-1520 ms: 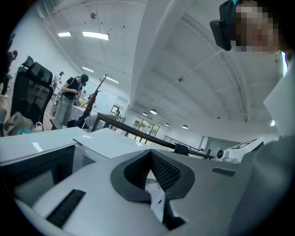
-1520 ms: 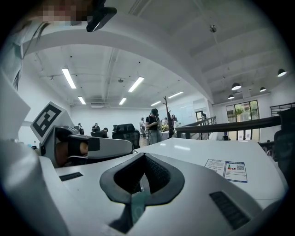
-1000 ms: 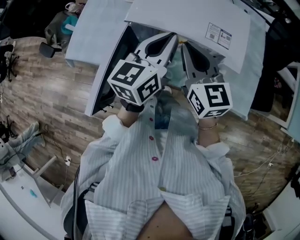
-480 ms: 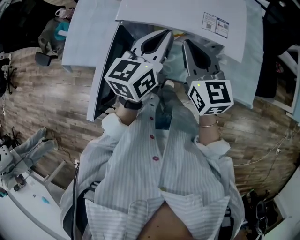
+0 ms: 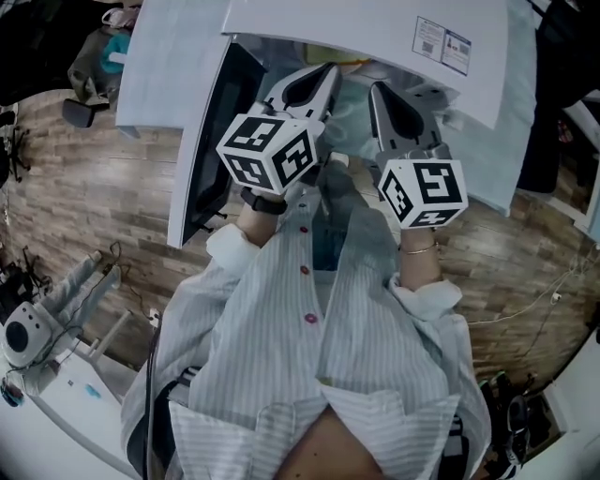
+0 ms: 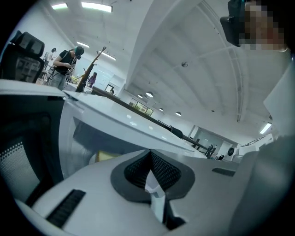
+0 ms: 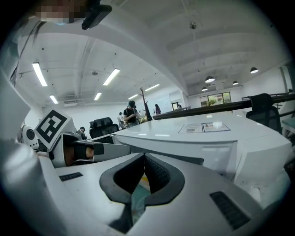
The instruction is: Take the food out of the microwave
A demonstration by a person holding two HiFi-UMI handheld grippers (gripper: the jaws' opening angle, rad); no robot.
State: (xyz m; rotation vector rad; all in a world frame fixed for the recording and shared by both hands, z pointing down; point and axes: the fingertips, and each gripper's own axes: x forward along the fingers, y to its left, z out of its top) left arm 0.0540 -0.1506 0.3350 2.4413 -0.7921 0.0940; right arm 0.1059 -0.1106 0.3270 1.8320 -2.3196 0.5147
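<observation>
Left gripper is seen shut: in the left gripper view its dark ribbed pads are pressed together at the tips and nothing is held between them. It is aimed at the open front of the white microwave, whose door is swung wide open just to the gripper's left, above the wooden floor. Its marker cube is carried at the rear, next to the person's wrist.

The food is made out as a pale yellow piece inside the microwave cavity, beyond the closed jaws and to their left in the left gripper view; it is not touched by either gripper. What kind of food it is cannot be told.

The right gripper is held just beside the left one and is pointed at the same opening. Its jaws are likewise closed, as shown in the right gripper view, where the pads meet at the tips with nothing clamped. Its own marker cube is seen above the striped shirt.

Further right, two printed labels are stuck on the microwave's top.
</observation>
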